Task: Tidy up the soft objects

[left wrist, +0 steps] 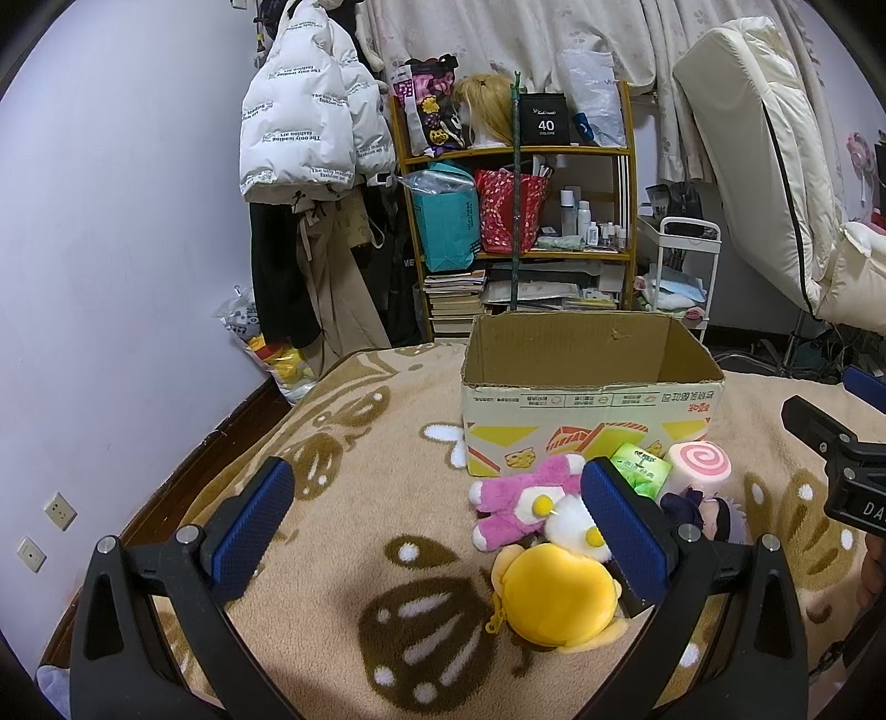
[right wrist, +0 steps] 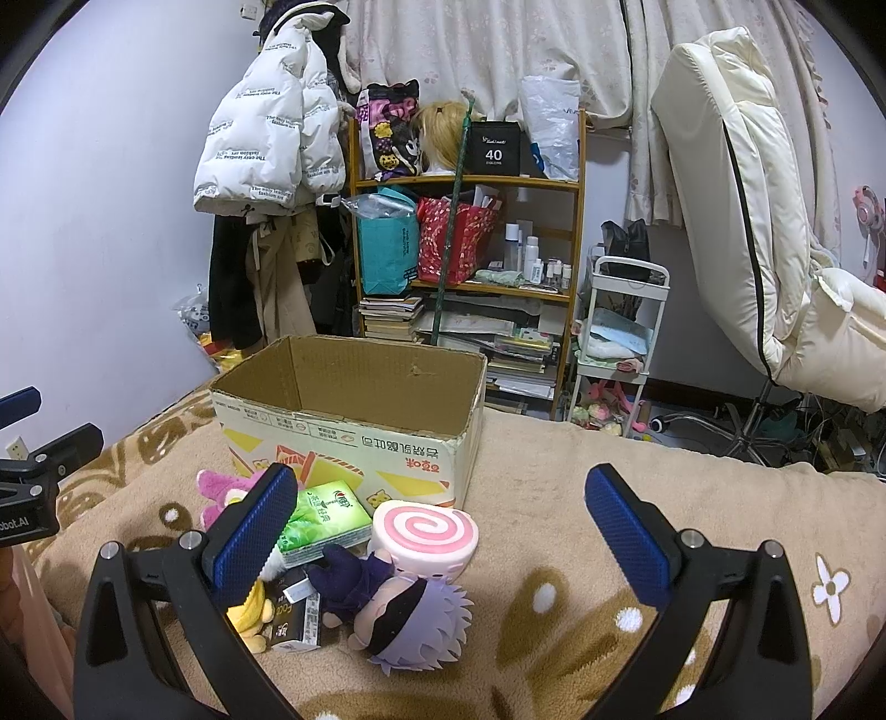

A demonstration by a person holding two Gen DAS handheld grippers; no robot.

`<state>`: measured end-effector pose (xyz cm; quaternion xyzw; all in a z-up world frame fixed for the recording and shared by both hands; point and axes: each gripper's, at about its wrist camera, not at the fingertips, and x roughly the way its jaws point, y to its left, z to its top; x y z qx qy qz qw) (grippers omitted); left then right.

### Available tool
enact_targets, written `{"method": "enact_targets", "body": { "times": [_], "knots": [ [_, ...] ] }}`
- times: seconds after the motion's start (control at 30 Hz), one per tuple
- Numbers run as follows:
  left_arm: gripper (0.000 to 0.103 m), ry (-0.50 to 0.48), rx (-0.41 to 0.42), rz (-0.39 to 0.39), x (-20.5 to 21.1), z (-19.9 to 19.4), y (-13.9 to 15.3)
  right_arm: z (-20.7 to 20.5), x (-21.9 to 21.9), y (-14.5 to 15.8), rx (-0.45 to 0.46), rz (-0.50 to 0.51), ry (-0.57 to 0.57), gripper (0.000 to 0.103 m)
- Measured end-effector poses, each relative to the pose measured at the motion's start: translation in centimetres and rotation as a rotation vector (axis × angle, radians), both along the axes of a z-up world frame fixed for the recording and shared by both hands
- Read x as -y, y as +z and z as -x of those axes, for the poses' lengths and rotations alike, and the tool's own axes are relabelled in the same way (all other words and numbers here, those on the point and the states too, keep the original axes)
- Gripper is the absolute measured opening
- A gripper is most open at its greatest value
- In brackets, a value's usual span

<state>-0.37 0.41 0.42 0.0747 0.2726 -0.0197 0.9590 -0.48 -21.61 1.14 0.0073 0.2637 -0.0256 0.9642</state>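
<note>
I see both my left gripper (left wrist: 437,515) and right gripper (right wrist: 440,518) spread wide, holding nothing; the black box (right wrist: 494,147) (shelf-top) reads "40 COLORS".

Setting: a domestic bedroom. Indicators: a bed covered by a patterned fleece blanket (left wrist: 354,498); a white puffer jacket (left wrist: 302,116) hanging against the wall; floral curtains (right wrist: 498,39); a wooden shelf unit (right wrist: 470,249) holding bags, books and small bottles, probably cosmetics.
</note>
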Motion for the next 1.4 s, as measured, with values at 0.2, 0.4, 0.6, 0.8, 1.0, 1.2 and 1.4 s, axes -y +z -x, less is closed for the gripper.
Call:
{"method": "enact_targets", "body": {
  "times": [0.2, 0.4, 0.6, 0.8, 1.0, 1.2, 1.4],
  "knots": [
    [0.102, 0.0, -0.001, 0.0, 0.02, -0.01, -0.02, 0.0, 0.01, 0.01, -0.001, -0.001, -0.001, 0.103],
    [0.102, -0.001, -0.001, 0.0, 0.01, -0.01, -0.02, -0.05, -0.06, 0.02, -0.001, -0.001, -0.001, 0.103],
    [0.102, -0.001, -0.001, -0.001, 0.02, -0.02, -0.02, -0.03, -0.05, -0.02, -0.001, -0.001, 0.0, 0.103],
    [0.102, 0.0, -0.002, -0.003, 0.01, -0.02, -0.01, -0.03, -0.05, -0.03, -0.002, -0.001, -0.002, 0.103],
    [0.102, 0.001, -0.005, -0.003, -0.25, -0.04, -0.31, -0.03, -0.04, -0.02, -0.002, -0.001, -0.001, 0.103],
    [0.102, 0.001, -0.013, -0.006, -0.24, -0.14, -0.57, -0.1, -0.06, -0.13, -0.003, -0.002, -0.001, 0.103],
    [0.102, -0.003, -0.028, -0.012, 0.07, -0.58, -0.86, -0.23, 0.07, -0.24, -0.005, -0.004, 0.0, 0.103]
  ]
}}
